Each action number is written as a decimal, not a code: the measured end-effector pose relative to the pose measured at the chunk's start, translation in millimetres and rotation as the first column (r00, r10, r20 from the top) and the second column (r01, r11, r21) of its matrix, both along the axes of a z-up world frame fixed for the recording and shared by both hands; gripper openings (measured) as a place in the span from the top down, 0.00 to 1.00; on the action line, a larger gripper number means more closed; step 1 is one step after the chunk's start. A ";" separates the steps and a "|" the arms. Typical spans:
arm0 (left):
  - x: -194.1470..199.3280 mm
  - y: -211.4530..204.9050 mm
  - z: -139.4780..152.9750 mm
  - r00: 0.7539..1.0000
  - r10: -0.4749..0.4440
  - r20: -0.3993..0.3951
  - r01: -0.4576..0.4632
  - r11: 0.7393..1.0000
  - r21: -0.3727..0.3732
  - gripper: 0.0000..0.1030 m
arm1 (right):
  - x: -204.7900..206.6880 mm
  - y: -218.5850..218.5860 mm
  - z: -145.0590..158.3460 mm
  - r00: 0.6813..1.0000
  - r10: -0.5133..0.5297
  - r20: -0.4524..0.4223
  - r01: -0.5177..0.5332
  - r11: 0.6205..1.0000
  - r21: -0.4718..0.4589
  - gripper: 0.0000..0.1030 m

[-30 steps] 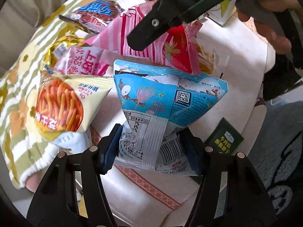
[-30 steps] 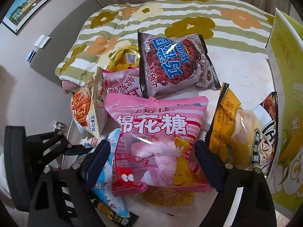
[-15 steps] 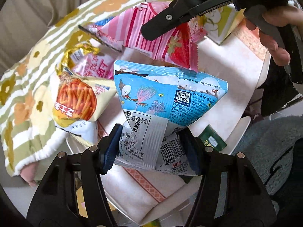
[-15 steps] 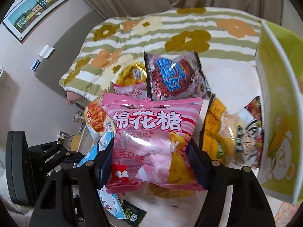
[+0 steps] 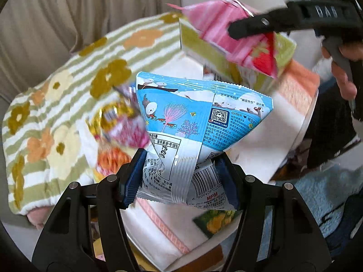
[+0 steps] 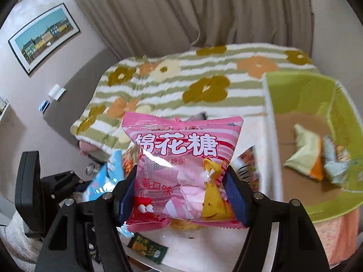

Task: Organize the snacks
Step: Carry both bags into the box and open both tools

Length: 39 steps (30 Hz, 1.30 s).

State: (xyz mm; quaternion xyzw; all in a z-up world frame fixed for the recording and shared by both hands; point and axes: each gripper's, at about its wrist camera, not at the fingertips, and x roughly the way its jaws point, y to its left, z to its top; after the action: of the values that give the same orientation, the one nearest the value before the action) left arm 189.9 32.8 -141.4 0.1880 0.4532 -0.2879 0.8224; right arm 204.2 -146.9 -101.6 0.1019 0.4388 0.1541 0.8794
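Note:
My left gripper (image 5: 181, 179) is shut on a blue snack bag (image 5: 199, 117) and holds it above the table. My right gripper (image 6: 181, 195) is shut on a pink marshmallow bag (image 6: 181, 158), lifted off the table. That pink bag (image 5: 229, 36) also shows in the left wrist view, up near the green box (image 5: 204, 47). The green box (image 6: 301, 90) stands open at the right with two snack bags (image 6: 317, 158) inside. Other snack bags (image 5: 118, 127) lie blurred on the table to the left.
A striped flower blanket (image 6: 181, 79) covers the far side. The white tablecloth (image 5: 261, 136) has an orange edge. A small dark green packet (image 6: 147, 247) lies near the table's front edge. Curtains hang behind.
Both grippers have risen with their bags. The right gripper closed on the pink bag and carried it up toward the green box. The table has dropped lower in both views.

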 end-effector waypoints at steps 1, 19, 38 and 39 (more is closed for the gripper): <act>3.9 -6.3 6.9 1.000 0.002 0.012 -0.002 1.000 -0.006 0.43 | -0.1 -8.3 5.3 1.000 -0.015 0.013 0.015 1.000 -0.009 0.35; 119.6 -202.2 62.0 0.992 0.112 0.059 -0.103 0.985 -0.141 0.43 | 44.0 -200.3 47.4 0.991 -0.087 0.105 0.088 0.996 -0.004 0.35; 240.7 -302.3 -28.7 0.958 0.197 -0.207 -0.222 0.969 -0.108 0.42 | 99.2 -280.2 -0.4 0.977 -0.213 -0.010 0.213 0.976 0.052 0.35; 244.1 -304.7 -31.7 0.958 0.196 -0.209 -0.221 0.970 -0.102 0.41 | 102.8 -283.1 -3.4 0.975 -0.219 -0.017 0.220 0.974 0.048 0.35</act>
State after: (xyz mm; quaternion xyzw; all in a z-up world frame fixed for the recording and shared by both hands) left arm 434.0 -271.9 -173.1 0.0580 0.5310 -0.2443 0.8093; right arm 307.1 -430.0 -105.0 0.1723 0.4258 0.0661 0.8858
